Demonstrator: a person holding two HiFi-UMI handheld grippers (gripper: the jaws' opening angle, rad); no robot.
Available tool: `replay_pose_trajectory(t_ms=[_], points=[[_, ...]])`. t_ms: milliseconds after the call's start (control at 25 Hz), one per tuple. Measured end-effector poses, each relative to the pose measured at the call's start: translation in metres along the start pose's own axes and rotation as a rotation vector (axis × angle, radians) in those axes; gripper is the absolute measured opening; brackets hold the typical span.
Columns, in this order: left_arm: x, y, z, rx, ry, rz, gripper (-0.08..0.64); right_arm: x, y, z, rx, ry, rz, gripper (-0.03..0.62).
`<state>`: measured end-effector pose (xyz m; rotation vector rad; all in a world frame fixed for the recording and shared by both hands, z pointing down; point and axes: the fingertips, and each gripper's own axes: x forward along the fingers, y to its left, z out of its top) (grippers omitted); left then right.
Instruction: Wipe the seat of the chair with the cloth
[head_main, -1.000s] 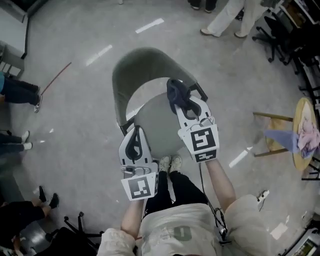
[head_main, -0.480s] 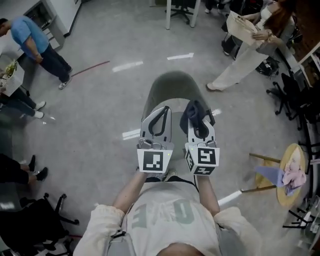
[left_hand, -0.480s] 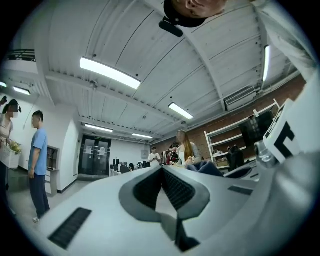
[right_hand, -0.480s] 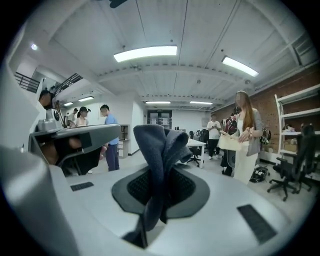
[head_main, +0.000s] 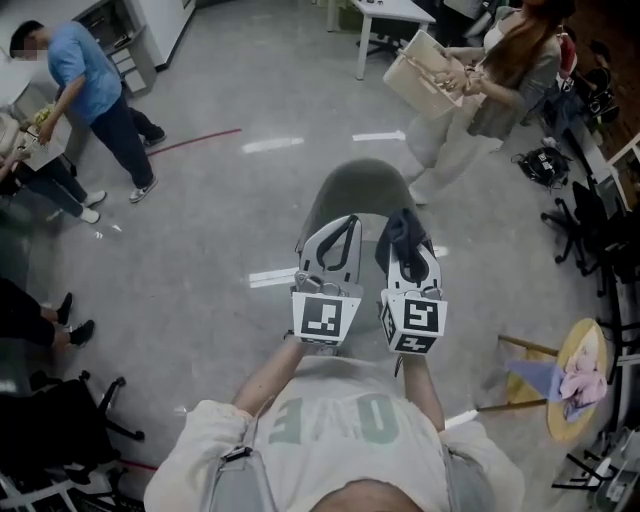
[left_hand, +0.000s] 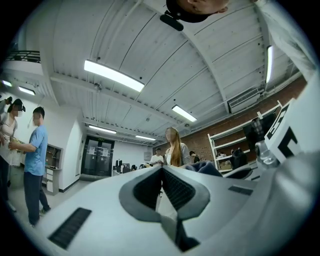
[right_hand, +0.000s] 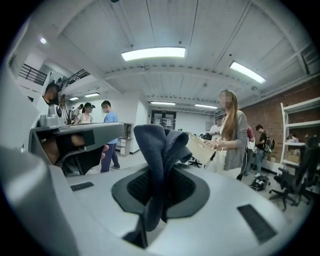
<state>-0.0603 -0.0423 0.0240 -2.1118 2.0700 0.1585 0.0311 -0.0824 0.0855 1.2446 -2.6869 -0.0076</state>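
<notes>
Your right tongs (head_main: 408, 238) pinch the dark cloth (right_hand: 159, 150) over the chair (head_main: 352, 185) — your left tongs (head_main: 338, 226) are pressed together, empty.

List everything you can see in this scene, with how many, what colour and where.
chair: one, grey-green, on floor ahead
cloth: one, dark blue, held by right gripper
stool: one, wooden, far right, pink and lilac fabric on top
bystanders: several; one in blue upper left, one carrying a box upper right
office chairs: several, black, right edge
left gripper: white, jaws together, empty
right gripper: white, jaws shut on cloth
</notes>
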Motion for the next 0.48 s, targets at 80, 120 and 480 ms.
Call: replay_pose_trajectory(t_ms=[80, 120, 480], points=[[0.000, 0.005, 0.000, 0.006, -0.007, 0.012, 0.015, 0.005, 0.004, 0.001, -0.009, -0.002, 0.011, 0.049], [-0.001, 0.007, 0.000, 0.011, -0.012, 0.015, 0.015, 0.007, 0.005, 0.001, -0.012, -0.002, 0.013, 0.049], [0.005, -0.008, -0.002, -0.001, 0.007, 0.009, 0.015, -0.001, -0.014, 0.000, -0.002, 0.009, -0.005, 0.049]])
